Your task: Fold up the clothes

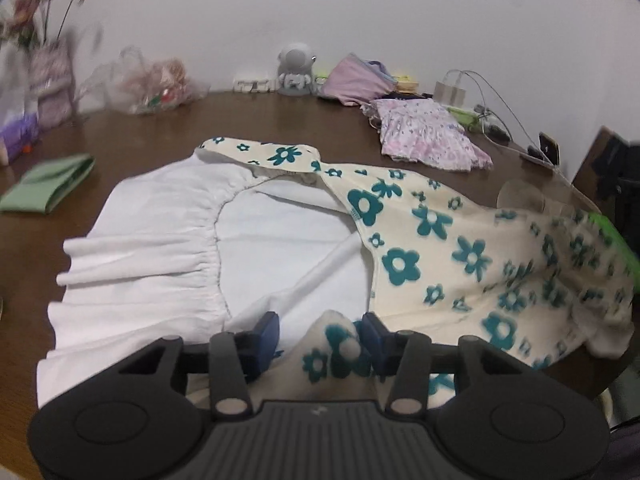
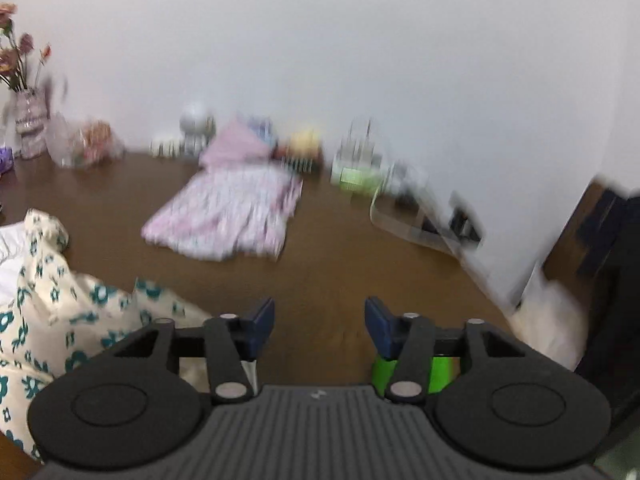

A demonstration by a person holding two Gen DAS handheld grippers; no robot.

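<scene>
The left gripper (image 1: pixel 320 338) has its fingers spread, with a raised bit of the floral dress (image 1: pixel 460 248) standing between the pads; whether they touch the cloth I cannot tell, and nothing looks clamped. The right gripper (image 2: pixel 320 322) is spread just as wide over bare tabletop (image 2: pixel 320 264), holding nothing, the dress's floral cloth just to its left. The dress lies across the near tabletop, part turned to show its white lining (image 1: pixel 152 216), the floral side draping off the right. This fits either the start of a fold or a release after one. Further back a pink floral garment (image 1: pixel 428 136) lies flat, with a green folded cloth (image 1: pixel 48 190) at the left
</scene>
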